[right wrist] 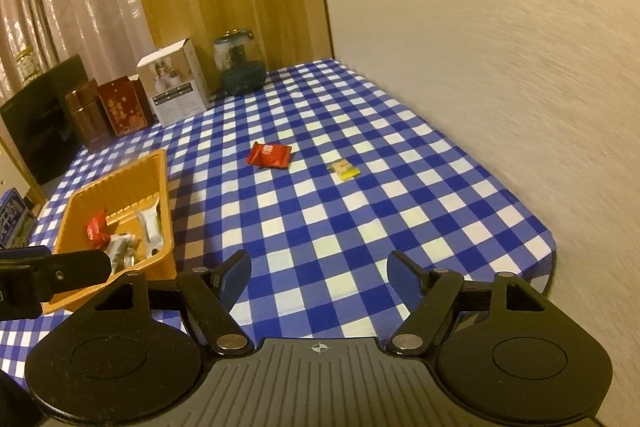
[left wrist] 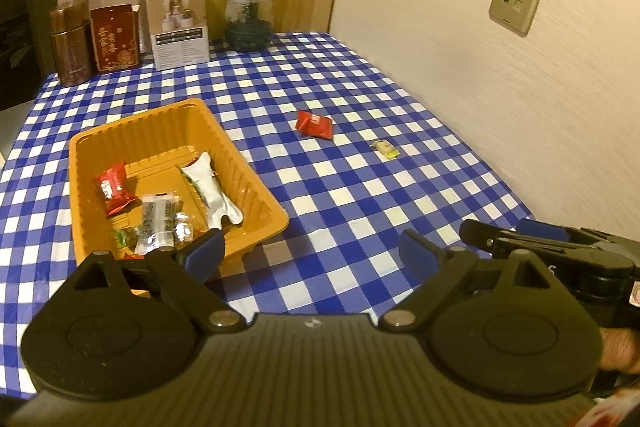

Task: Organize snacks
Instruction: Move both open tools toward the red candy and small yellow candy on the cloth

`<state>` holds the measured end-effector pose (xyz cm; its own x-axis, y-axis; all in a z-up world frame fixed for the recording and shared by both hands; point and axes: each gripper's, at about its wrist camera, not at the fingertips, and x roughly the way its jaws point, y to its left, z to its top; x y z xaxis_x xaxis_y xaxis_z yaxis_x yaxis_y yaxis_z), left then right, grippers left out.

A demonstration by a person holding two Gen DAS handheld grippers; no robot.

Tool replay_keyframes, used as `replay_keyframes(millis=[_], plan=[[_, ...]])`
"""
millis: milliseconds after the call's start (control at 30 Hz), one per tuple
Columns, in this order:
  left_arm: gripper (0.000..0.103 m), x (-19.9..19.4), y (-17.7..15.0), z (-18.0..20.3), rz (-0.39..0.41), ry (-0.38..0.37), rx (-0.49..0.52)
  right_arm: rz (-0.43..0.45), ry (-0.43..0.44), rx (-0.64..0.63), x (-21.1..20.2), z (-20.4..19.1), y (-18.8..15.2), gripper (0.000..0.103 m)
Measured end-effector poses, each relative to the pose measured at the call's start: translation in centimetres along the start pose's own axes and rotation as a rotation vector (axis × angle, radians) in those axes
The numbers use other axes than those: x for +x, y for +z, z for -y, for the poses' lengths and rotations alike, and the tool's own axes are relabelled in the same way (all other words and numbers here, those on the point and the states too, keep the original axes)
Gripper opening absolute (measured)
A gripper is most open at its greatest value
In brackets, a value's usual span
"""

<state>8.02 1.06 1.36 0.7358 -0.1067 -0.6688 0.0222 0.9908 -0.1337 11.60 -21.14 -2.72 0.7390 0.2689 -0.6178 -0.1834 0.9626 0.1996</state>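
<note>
Orange tray [left wrist: 256, 195] holding red packet [left wrist: 114, 191], white pouch [left wrist: 210, 187], clear wrappers [left wrist: 158, 223], both hand-held grippers [left wrist: 310, 251] [right wrist: 319, 273] open, empty

The tablecloth [left wrist: 360, 187] looks like smooth, slightly shiny checked cloth or oilcloth. The orange tray [left wrist: 256, 195] on the left is ribbed moulded plastic. The red packet [left wrist: 314, 124] and the small yellow sweet [left wrist: 385, 149] wear glossy wrappers. Far back stand a glass jar [left wrist: 249, 17] and a matt cardboard box [left wrist: 178, 25]. The wall [left wrist: 500, 87] on the right is rough-textured.
</note>
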Motion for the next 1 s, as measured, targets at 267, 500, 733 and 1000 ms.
replay_keyframes(millis=[267,500,733,1000], plan=[[0.093,1.9,2.0,0.3,-0.006,-0.056,0.059,0.008,-0.007,-0.018,1.1,0.9,0.9,0.075],[0.093,5.7,4.8,0.1,-0.023,-0.077,0.166,0.016,-0.003,-0.073,3.6,1.7,2.6,0.075],[0.093,10.6,8.8,-0.1,-0.024,-0.112,0.344,0.036,0.047,-0.142,7.5,2.6,5.7,0.075],[0.093,16.7,12.0,-0.3,-0.026,-0.151,0.507,0.001,0.038,-0.216,14.3,4.0,7.7,0.074]])
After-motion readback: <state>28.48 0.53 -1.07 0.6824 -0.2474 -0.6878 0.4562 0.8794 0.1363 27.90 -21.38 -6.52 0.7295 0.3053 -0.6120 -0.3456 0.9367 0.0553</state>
